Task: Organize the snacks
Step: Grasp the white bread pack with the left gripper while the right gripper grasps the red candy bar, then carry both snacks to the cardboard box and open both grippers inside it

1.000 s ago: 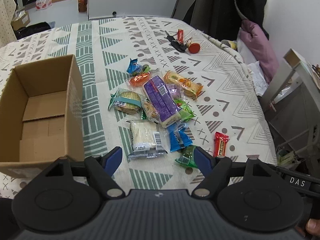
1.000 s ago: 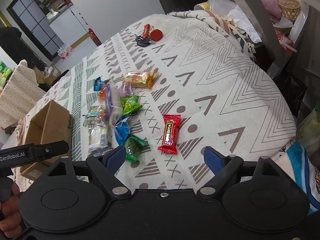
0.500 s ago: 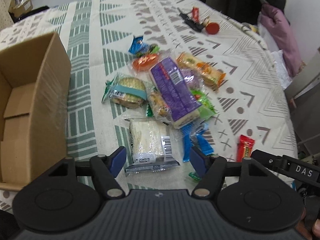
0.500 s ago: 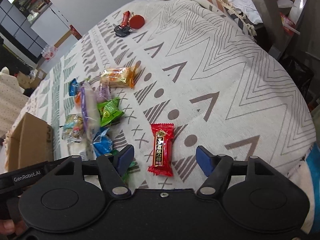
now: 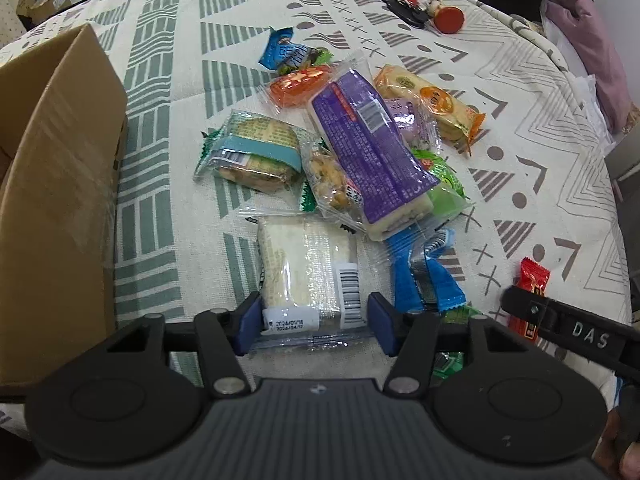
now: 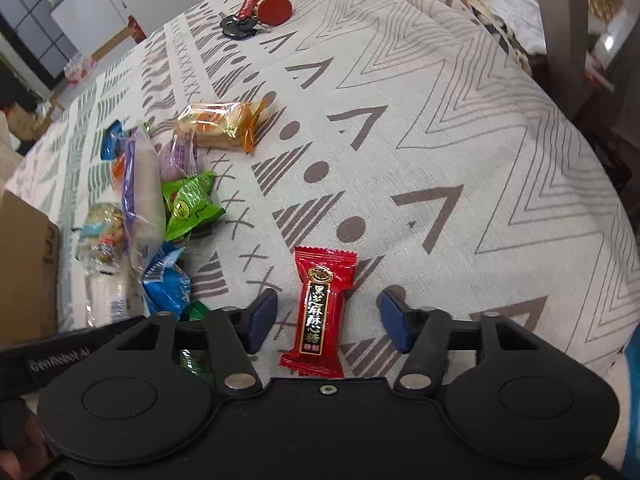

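Note:
A heap of wrapped snacks lies on the patterned tablecloth (image 5: 520, 92). My left gripper (image 5: 314, 324) is open and low over the cloth, its blue fingers either side of the near end of a white sandwich pack (image 5: 308, 268). Behind it lie a long purple pack (image 5: 368, 140), a cracker pack with a teal band (image 5: 252, 152) and blue wrappers (image 5: 424, 276). An open cardboard box (image 5: 60, 160) stands at the left. My right gripper (image 6: 328, 322) is open, straddling a red candy (image 6: 320, 304) that lies lengthwise between its fingers without touching them.
A bunch of keys with a red tag (image 6: 256, 16) lies at the far side of the table. An orange biscuit pack (image 6: 220, 124) and green packets (image 6: 192, 204) sit between the heap and bare cloth on the right. The table edge drops off beyond, near a chair frame (image 6: 564, 28).
Both grippers have come down and forward. The left now brackets the white sandwich pack, the right brackets the red candy. Both pairs of fingers stand a little closer together.

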`<state>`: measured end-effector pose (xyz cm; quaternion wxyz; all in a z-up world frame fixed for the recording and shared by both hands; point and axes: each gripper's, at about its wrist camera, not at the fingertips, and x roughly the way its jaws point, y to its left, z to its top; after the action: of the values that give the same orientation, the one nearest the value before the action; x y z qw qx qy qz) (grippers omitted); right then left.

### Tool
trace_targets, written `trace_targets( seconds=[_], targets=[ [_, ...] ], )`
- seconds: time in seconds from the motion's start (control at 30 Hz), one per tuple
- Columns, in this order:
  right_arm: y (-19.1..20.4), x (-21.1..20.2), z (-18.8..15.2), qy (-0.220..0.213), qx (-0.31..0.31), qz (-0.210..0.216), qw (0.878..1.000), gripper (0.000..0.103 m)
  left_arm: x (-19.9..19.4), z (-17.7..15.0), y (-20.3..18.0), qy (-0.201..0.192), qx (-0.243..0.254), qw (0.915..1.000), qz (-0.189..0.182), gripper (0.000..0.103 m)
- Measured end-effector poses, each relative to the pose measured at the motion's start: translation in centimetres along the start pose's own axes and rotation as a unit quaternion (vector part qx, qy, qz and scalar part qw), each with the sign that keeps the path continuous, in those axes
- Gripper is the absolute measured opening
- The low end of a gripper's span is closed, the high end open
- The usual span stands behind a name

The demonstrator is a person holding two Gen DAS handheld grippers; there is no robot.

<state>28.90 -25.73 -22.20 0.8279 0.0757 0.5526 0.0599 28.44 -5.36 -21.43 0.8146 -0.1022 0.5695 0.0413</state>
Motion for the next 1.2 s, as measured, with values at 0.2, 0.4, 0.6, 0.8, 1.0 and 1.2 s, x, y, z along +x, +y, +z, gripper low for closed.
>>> trace_targets(
  seconds=[0.2,0.4,0.6,0.8,1.0,1.2],
  targets=[
    [-0.9,-1.0,-0.5,-0.011,0.009,0.017,1.0,0.02,-0.9,-0.1,0.3,0.006,-0.005,1.0,0.0,0.045],
    [-0.7,-2.8,-1.1,-0.015,0.012,0.041,0.999,0.02,-3.8,-0.7,0.0,0.0,-0.005,1.0,0.001,0.044],
    [0.4,-4.6,-1.2,-0.026,0.005,0.066,0.997,0.02,-6.4,-1.2,0.2,-0.014,-0.006,0.9999,-0.005,0.044],
    [1.6,-6.7,-1.2,-0.04,-0.003,0.079,0.996,0.02,-8.7,-1.5,1.0,-0.028,-0.009,0.9995,-0.01,0.044],
    [3.5,-8.8,-1.2,-0.054,-0.015,0.091,0.994,0.02,-10.6,-1.7,2.2,-0.043,-0.013,0.9988,-0.018,0.044],
    [5.8,-10.4,-1.1,-0.065,-0.031,0.101,0.992,0.02,-12.3,-1.8,3.8,-0.058,-0.022,0.9978,-0.022,0.044]
  ],
)
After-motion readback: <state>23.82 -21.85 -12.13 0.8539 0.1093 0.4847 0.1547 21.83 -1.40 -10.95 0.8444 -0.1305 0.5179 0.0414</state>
